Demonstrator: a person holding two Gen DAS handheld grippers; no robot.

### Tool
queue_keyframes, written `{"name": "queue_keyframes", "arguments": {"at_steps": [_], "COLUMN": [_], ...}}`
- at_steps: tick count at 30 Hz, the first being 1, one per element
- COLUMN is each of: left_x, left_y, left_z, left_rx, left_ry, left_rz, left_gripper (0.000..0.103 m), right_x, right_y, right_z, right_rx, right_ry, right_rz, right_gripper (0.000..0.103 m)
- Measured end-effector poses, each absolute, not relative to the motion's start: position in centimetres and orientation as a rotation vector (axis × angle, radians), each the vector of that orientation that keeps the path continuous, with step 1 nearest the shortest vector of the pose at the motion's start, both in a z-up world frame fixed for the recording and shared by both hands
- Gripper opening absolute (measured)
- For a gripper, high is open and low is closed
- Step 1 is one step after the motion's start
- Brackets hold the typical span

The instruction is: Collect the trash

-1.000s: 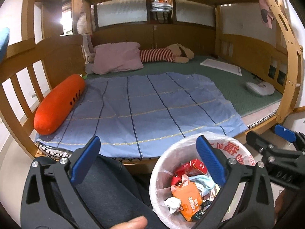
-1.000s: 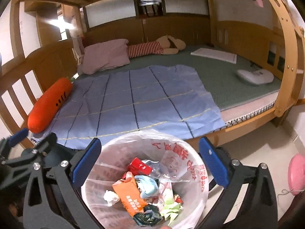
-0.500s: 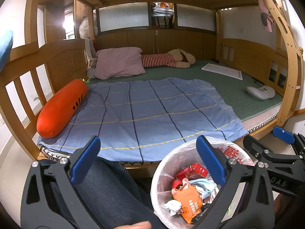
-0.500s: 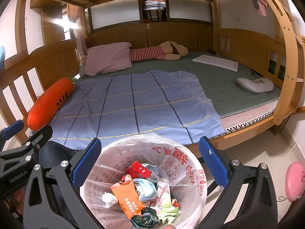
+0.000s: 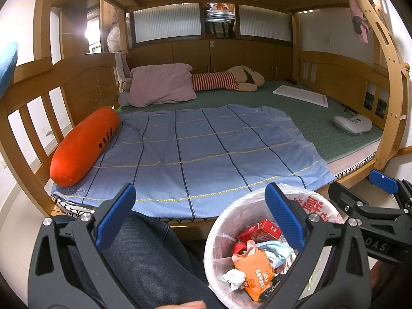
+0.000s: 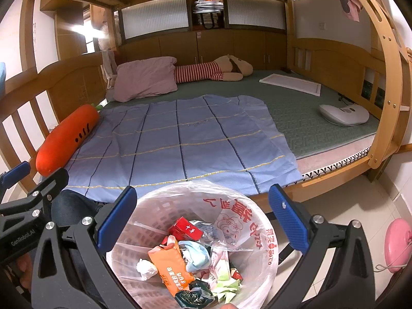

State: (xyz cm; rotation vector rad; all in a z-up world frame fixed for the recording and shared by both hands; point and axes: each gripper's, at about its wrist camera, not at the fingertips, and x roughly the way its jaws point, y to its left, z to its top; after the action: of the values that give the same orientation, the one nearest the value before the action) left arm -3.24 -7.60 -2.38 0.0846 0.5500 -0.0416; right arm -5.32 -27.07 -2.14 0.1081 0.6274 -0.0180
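A white bin with a clear plastic liner [image 6: 247, 206] stands on the floor by the bed and holds trash: an orange packet [image 6: 171, 265], a red box [image 6: 186, 229], crumpled tissue and wrappers. It also shows in the left wrist view [image 5: 316, 206] at lower right. My right gripper [image 6: 203, 216] is open and empty, just above the bin's mouth. My left gripper [image 5: 199, 211] is open and empty, left of the bin above a leg in dark jeans [image 5: 144, 257]. No loose trash shows on the bed.
A wooden bunk bed carries a blue checked sheet [image 5: 200, 149], an orange carrot pillow [image 5: 82, 144], a pink pillow [image 5: 159, 85], a striped plush toy [image 5: 226, 79], a white board [image 5: 301, 95] and a white device [image 5: 352, 123]. A pink object [image 6: 397, 247] lies on the floor tiles.
Both grippers have risen and tilted up a little, so more of the bed and its far wall shows. Both stay open and empty; the bin has not moved.
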Motion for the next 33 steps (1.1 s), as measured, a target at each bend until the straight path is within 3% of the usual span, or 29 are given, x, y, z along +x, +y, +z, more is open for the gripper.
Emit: {"name": "queue_keyframes", "arguments": {"at_steps": [33], "left_x": [-3.25], "left_y": [-7.5], "left_z": [-2.48], "left_rx": [0.086], "left_ry": [0.555], "left_rz": [-0.044], "left_gripper": [0.1], "right_x": [-5.2], "right_y": [-27.01], "right_z": [-2.32], "right_rx": [0.108], "right_ry": [0.631], "right_rz": [-0.019], "right_gripper": [0.1]}}
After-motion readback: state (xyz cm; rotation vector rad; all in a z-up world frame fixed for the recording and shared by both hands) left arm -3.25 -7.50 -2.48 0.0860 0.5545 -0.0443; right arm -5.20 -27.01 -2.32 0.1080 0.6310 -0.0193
